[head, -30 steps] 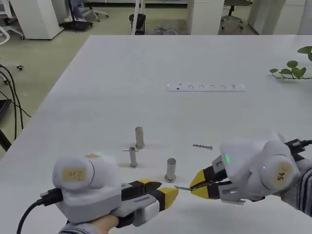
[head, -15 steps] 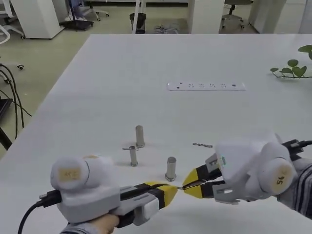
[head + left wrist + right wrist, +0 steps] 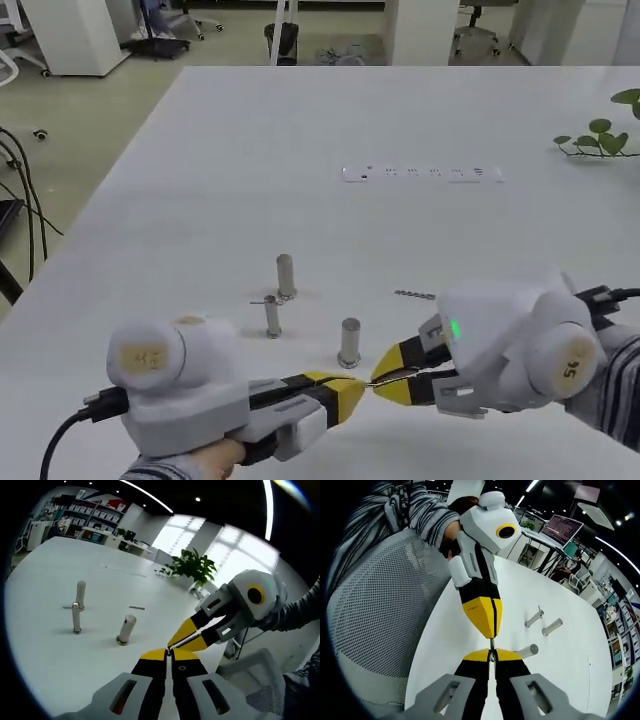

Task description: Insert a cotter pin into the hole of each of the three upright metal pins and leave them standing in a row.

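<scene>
Apart a second earlier, the yellow-tipped left claw (image 3: 343, 388) was closed on the thin silver cotter pin (image 3: 365, 381) clamped in the right claw (image 3: 387, 377). A regrip was judged, ahead of insertion into the bare upright steel pin (image 3: 349, 343) just beyond both tips.

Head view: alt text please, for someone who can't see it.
The left claw and right claw meet tip to tip, shut on a cotter pin, near three upright metal pins on a white table.

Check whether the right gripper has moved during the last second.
Yes. The right gripper moved left, toward the nearest upright metal pin, bringing its cotter pin to the left gripper's jaws.
</scene>
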